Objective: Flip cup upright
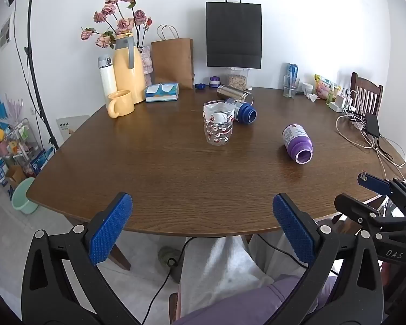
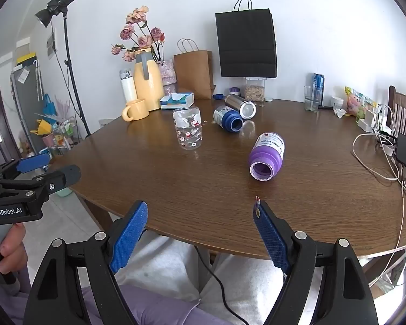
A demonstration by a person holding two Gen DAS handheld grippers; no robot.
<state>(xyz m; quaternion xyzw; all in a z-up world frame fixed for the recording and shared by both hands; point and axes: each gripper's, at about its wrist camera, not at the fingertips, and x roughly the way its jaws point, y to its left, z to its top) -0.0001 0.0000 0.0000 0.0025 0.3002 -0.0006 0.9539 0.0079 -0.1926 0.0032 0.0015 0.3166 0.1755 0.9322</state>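
Observation:
On the brown wooden table (image 1: 176,178), a purple cup (image 1: 297,140) (image 2: 268,154) lies on its side with its mouth towards me. Farther back lie a blue cup (image 1: 245,112) (image 2: 228,117) and a steel cup (image 1: 234,93) (image 2: 241,105), also on their sides. A clear patterned glass (image 1: 218,126) (image 2: 188,128) stands left of them. My left gripper (image 1: 203,200) (image 2: 59,166) hangs open over the near table edge, holding nothing. My right gripper (image 2: 200,205) (image 1: 354,192) is open beside it, short of the purple cup.
A yellow mug (image 1: 120,103), yellow jug (image 1: 128,70), white flask and tissue box (image 1: 161,92) stand at the back left. Paper bags lean on the wall. Cables and a charger (image 1: 365,130) lie at the right by a chair. A person's legs are below the table edge.

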